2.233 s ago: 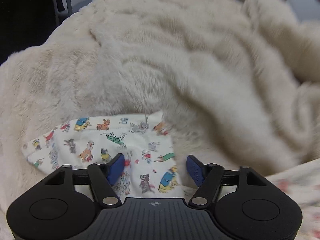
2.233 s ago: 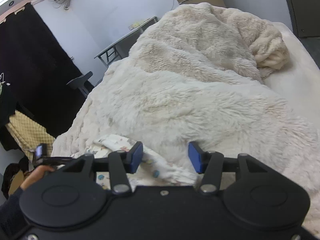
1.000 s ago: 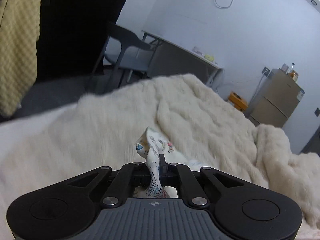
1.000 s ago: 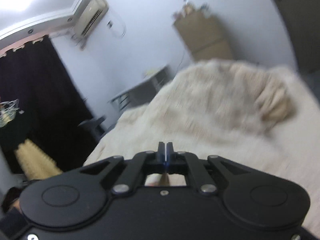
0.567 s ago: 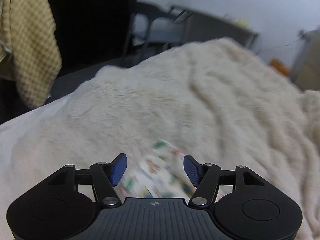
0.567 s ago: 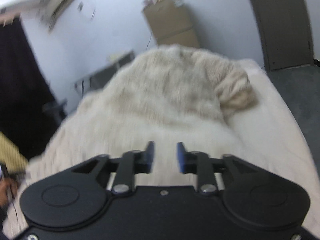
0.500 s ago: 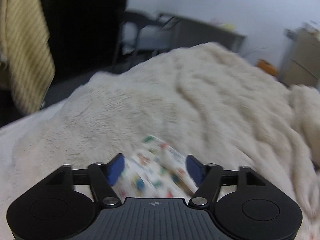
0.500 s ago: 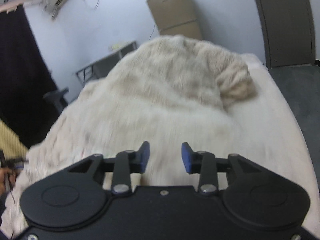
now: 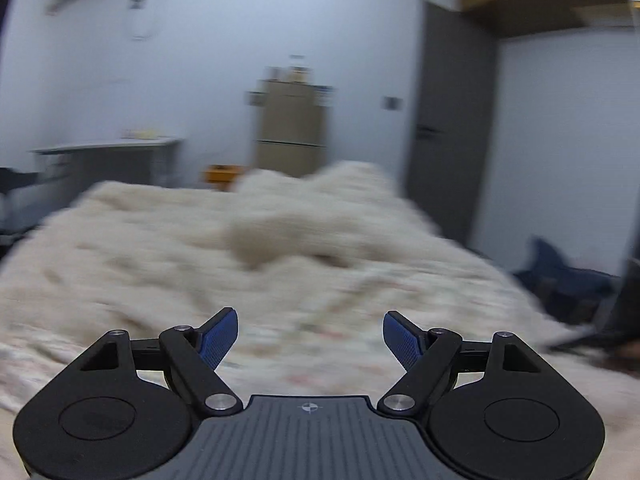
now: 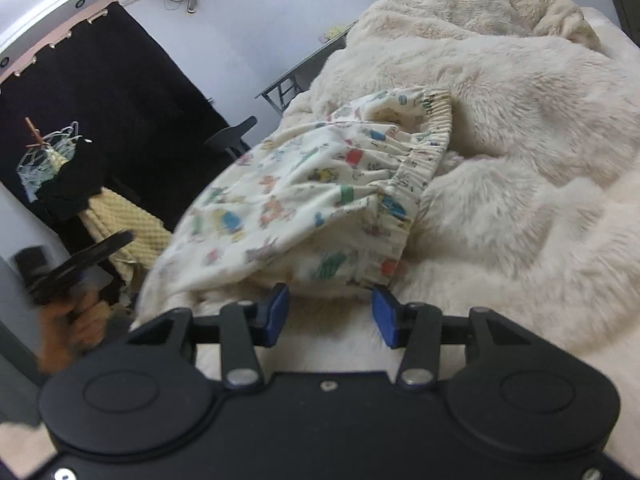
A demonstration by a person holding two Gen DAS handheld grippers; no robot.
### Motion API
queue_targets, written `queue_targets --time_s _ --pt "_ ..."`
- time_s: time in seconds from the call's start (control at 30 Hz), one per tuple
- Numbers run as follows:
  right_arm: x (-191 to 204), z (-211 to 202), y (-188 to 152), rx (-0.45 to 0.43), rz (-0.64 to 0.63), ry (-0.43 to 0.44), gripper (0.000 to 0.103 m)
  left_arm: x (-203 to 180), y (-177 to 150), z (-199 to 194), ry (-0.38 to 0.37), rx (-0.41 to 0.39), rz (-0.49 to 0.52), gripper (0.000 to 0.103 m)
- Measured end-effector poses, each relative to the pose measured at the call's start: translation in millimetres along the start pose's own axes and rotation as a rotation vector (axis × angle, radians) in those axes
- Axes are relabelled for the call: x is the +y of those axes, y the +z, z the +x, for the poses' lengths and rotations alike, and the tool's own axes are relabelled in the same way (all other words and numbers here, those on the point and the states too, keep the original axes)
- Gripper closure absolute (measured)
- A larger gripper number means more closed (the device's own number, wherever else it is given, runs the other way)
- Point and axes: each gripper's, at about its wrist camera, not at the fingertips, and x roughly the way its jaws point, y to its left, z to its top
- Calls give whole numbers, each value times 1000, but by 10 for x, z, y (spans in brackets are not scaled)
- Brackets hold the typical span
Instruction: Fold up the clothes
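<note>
Cream plush blanket (image 10: pixel 520 128) covers the bed; printed garment (image 10: pixel 320 200) w/ elastic waistband lies bunched on it, waistband toward blanket's far side. From my right wrist cam: right hand-held gripper (image 10: pixel 330 314) sits just short of garment's near edge, jaws apart, blue pads (image 10: pixel 276 312) clear of fabric, nothing gripped. Person's hand (image 10: pixel 70 332) at left, off the bed edge, holds the other device; blurred. Left wrist cam: heavy motion blur. Left hand-held gripper (image 9: pixel 310 338) wide open, empty, above blanket (image 9: pixel 280 248). Faint print on cloth below pads, too blurred to ID. Background: grey door (image 9: pixel 448 120), fridge (image 9: pixel 290 136), desk (image 9: pixel 108 156).
</note>
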Motion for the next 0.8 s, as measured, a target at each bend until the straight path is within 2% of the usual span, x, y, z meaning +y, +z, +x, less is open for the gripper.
queue_targets --time_s 0.07,0.17,0.27,0.4,0.47,0.53,0.6,0.7,0.73,0.77,0.8 --pt "97 73 95 -30 -38 -7 72 -320 -103 -53 -77 20 76 28" --pt "337 -82 382 -87 -58 58 76 -658 -200 -86 -150 52 181 29" --pt "588 -231 708 -126 -66 130 78 -933 -221 66 -171 83 260 29" --pt "901 -264 1202 -100 -40 212 79 -1166 -147 434 -77 8 319 33" --pt "977 -207 1411 -63 50 239 79 -1283 -110 618 -29 -29 348 33" --pt "990 -162 1468 -54 106 254 79 -1399 -74 803 19 -66 377 33" --pt "984 -147 1462 -51 156 260 79 -1500 -98 1020 139 -67 423 35" --pt "959 -132 1435 -52 169 251 79 -1595 -134 1231 188 -122 464 46" --pt "951 -133 1425 -54 163 238 79 -1603 -132 1237 184 -137 463 62" --pt "939 -143 1403 -54 162 229 79 -1609 -128 1239 178 -150 461 95" --pt "927 -155 1379 -54 164 223 78 -1557 -74 1167 145 -138 444 100"
